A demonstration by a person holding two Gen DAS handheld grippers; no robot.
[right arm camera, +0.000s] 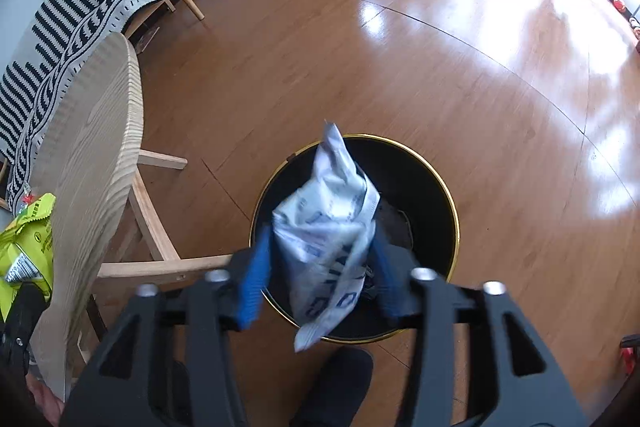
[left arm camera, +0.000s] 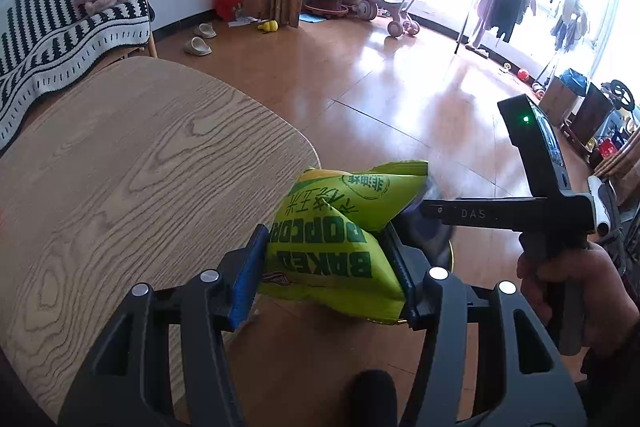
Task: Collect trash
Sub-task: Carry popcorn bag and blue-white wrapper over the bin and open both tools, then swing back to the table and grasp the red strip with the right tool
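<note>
The step in hand is the dropping of trash into the bin. The right gripper (right arm camera: 320, 283) points down over the black waste bin (right arm camera: 448, 195) with the gold rim, and a white and blue wrapper (right arm camera: 328, 231) hangs between its blue pads (right arm camera: 252, 287). The jaws stand about half open. The left pad seems apart from the wrapper; on the right side I cannot tell if the pad touches. I judge that the wrapper is being let go, and it should fall inside, because the bin mouth lies directly under it.

The left gripper (left arm camera: 328, 267) has a firm hold of a green baked popcorn bag (left arm camera: 336, 231). Its pads press the bag from both sides, and the bag bulges out toward 12 o'clock from the fingertips. This bag is at the edge of the wooden table (left arm camera: 140, 167), which lies toward 9 o'clock from it. The bin rim shows only a little, toward 4 o'clock from the bag.

The next move, in my judgement, calls for carrying the popcorn bag further toward 3 o'clock until it is over the bin mouth, and only then opening the left jaws. The right gripper should first go away, so that the two tools do not collide.
</note>
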